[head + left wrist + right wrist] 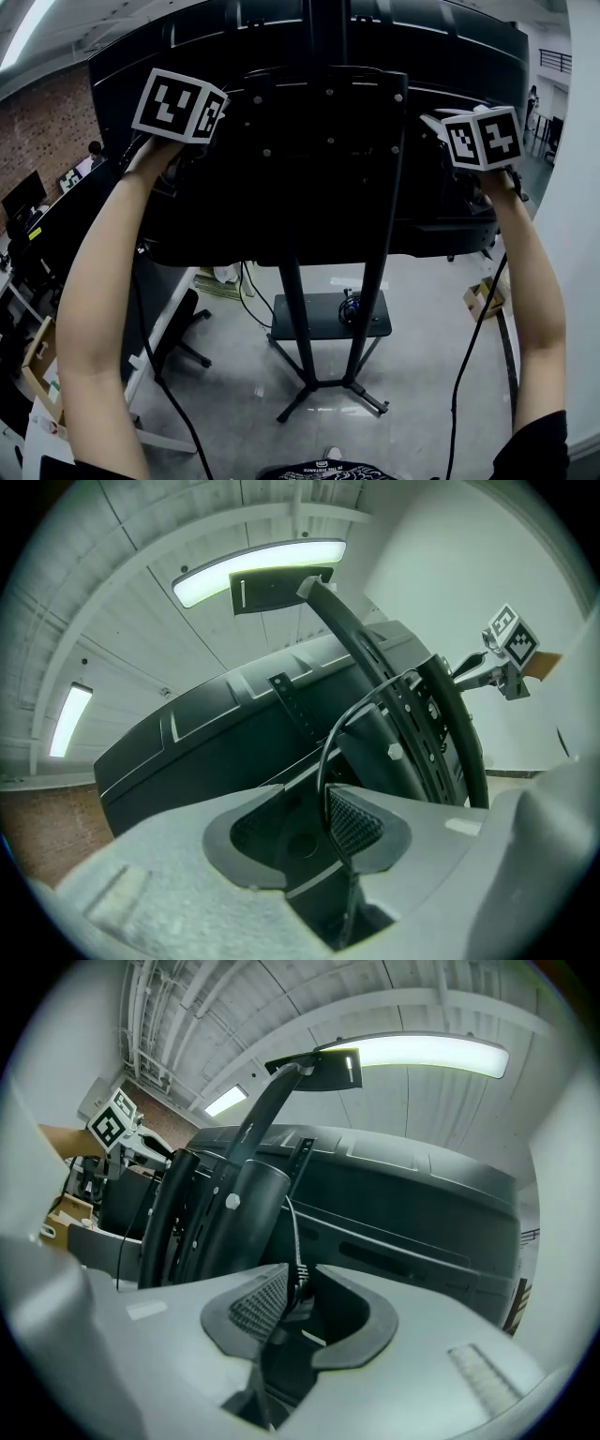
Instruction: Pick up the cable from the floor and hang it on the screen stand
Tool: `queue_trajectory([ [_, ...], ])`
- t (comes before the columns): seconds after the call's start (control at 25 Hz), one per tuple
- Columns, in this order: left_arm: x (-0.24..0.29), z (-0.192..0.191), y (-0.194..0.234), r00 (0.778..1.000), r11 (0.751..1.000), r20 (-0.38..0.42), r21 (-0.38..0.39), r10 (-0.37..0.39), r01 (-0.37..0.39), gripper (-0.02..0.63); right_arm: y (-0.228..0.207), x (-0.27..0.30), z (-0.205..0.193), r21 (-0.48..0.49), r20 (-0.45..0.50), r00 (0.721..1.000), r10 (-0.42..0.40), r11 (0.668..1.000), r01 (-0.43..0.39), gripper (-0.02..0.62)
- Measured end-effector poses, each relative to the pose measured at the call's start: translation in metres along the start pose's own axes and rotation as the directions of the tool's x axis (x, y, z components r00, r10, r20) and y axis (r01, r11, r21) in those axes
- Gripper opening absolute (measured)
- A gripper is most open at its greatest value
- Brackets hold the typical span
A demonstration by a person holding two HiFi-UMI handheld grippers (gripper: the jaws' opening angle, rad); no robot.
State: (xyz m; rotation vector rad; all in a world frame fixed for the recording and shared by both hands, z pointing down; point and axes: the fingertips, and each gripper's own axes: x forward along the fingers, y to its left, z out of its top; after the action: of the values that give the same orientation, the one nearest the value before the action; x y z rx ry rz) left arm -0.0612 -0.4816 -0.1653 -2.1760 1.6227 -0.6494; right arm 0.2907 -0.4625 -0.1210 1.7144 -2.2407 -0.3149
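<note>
So, starting on the left: the left gripper (302, 808) is up behind the screen (216, 733) with its jaws let go and standing well apart. The cable (324, 761) does run through that gap. It lies along the inner face of the pad on the stand's side, touching it or just beside it, and nothing pinches it from the other side. From there it climbs out of the jaws, curves over and heads off to the right, toward the dark upright of the screen stand (403, 696). So seen from this claw, the cable's long axis runs up and rightward across the back of the stand.

In the middle it slips in by the stand's round column (375, 733), and I honestly can't tell whether it's hooked over anything there or just passing by.

On the right, the right gripper (292, 1302) has its jaws close together, with the cable's ribbed end clamped between the pads. The cable rises out of them right next to the column, which sits up and to the left of this claw.

My read is that the right hand is the one actually carrying the cable, and it's nearer the end. The left can probably just back off, pulling away from that one pad so it doesn't drag the cable along.
</note>
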Motion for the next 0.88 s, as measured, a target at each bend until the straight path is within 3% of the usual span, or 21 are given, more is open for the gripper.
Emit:
queue_trajectory([
  [0.32,-0.007,0.001,-0.009,0.993,0.997,0.083,0.024,-0.081,0.079,0.151,0.005,-0.021,0.002,0.022,-0.001,0.995,-0.102,0.994,0.102,0.100],
  [0.68,-0.010,-0.003,-0.012,0.986,0.993,0.121,0.049,-0.115,0.109,0.146,0.027,-0.039,0.002,0.017,-0.013,0.990,-0.137,0.990,0.138,0.100],
  [0.72,-0.006,-0.003,-0.011,0.987,0.993,0.114,0.049,-0.109,0.104,0.134,0.029,-0.040,0.003,0.017,-0.013,0.990,-0.138,0.990,0.138,0.100],
  [0.8,0.004,-0.004,-0.007,0.990,0.995,0.093,0.023,-0.104,0.102,0.025,0.033,-0.041,0.005,0.016,-0.012,0.991,-0.136,0.991,0.136,0.099],
  [0.88,0.013,-0.005,-0.005,0.992,0.993,0.061,-0.013,-0.114,0.115,0.023,0.037,-0.042,0.005,0.006,-0.015,0.991,-0.132,0.991,0.132,0.098],
])
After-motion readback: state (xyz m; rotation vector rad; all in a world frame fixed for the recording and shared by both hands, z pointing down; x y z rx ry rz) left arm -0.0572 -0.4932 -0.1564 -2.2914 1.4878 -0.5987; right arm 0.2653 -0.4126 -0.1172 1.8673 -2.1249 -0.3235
